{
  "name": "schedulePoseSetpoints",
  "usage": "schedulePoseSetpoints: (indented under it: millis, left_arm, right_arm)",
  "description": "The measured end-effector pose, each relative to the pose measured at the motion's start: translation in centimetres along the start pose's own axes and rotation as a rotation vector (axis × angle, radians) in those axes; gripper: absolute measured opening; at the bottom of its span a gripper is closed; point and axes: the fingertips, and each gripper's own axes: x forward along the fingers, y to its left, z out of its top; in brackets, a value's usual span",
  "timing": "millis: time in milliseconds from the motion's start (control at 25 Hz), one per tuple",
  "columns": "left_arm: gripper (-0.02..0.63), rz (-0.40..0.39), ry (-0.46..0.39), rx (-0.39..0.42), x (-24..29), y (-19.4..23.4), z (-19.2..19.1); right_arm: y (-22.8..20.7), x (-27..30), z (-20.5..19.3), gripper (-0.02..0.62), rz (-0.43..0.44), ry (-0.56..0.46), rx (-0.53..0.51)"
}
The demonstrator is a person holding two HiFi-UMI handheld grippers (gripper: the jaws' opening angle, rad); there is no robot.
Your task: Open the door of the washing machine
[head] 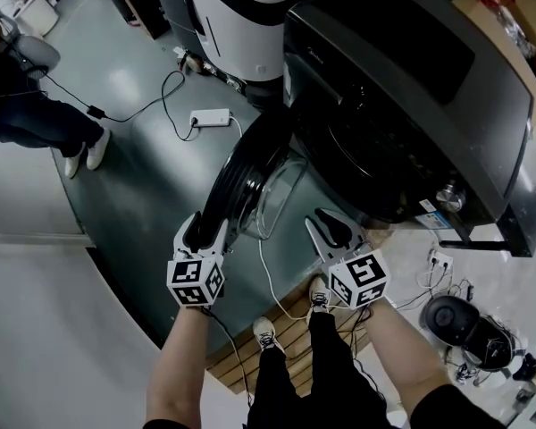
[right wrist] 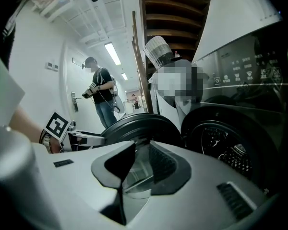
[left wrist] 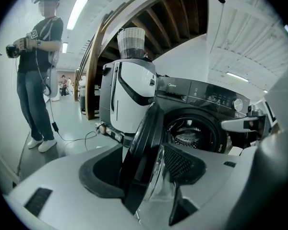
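Washing machine [head: 411, 105], dark, front-loading, is standing at the right of the scene on a grey floor [head: 134, 177]. Its round door [head: 241, 177] is hanging open, swung out to the left and edge-on to the person. The glass bowl [head: 281, 195] is bulging toward the machine, and the drum opening [left wrist: 192, 133] is showing behind it.

Left hand-held gripper [head: 205, 226] is clamping the near edge of the door. In the left gripper view the black rim and glass are filling the gap between its jaws.

Right hand-held gripper [head: 329, 223] is hovering just right of the door, near the front of the machine. Its jaws are standing apart with nothing pressed between them; in the right gripper view only the door glass is showing beyond the gap.

A white appliance [head: 241, 16] is standing just beyond the machine. A power strip [head: 210, 117] is lying on the floor beside it. A second person [left wrist: 38, 75] is standing at far left.
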Motion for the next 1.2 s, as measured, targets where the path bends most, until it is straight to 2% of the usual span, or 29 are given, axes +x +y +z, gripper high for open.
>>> schedulePoseSetpoints:
  millis: [360,560,640,680,760,800,1000,1200]
  left_arm:
    - [0.27,-0.014,-0.009,0.017,-3.3,-0.9,0.9]
    - [0.27,-0.088,-0.082,0.067,-7.5,-3.2,3.9]
    - [0.266,-0.13,-0.108,0.077,-9.4,-4.5,5.3]
    - [0.242,-0.151,-0.114,0.088,-10.5,-5.1,5.9]
    - [0.068,-0.196,-0.126,0.125,-12.5,-6.7,6.9]
    - [0.047,-0.221,-0.134,0.147,-13.5,-7.6,7.3]
    - [0.018,-0.3,-0.16,0.239,-18.2,-11.5,8.4]
    - [0.017,-0.365,-0.188,0.225,-22.0,-14.5,9.0]
  right_arm:
    - [0.5,-2.1,1.8,0.099,-0.023,-0.025,0.004]
    - [2.0,-4.8,3.8,0.072,-0.065,-0.061,-0.003]
    - [2.6,-6.3,4.8,0.03,-0.094,-0.082,-0.01]
    - [3.0,-7.0,5.3,0.019,-0.104,-0.092,-0.012]
    - [4.0,-8.5,6.4,0.018,-0.115,-0.116,-0.007]
    - [4.5,-9.3,6.9,0.017,-0.121,-0.128,-0.006]
    - [7.3,-13.7,8.4,0.017,-0.168,-0.166,-0.016]
    - [9.5,-18.2,9.2,0.017,-0.225,-0.204,-0.005]
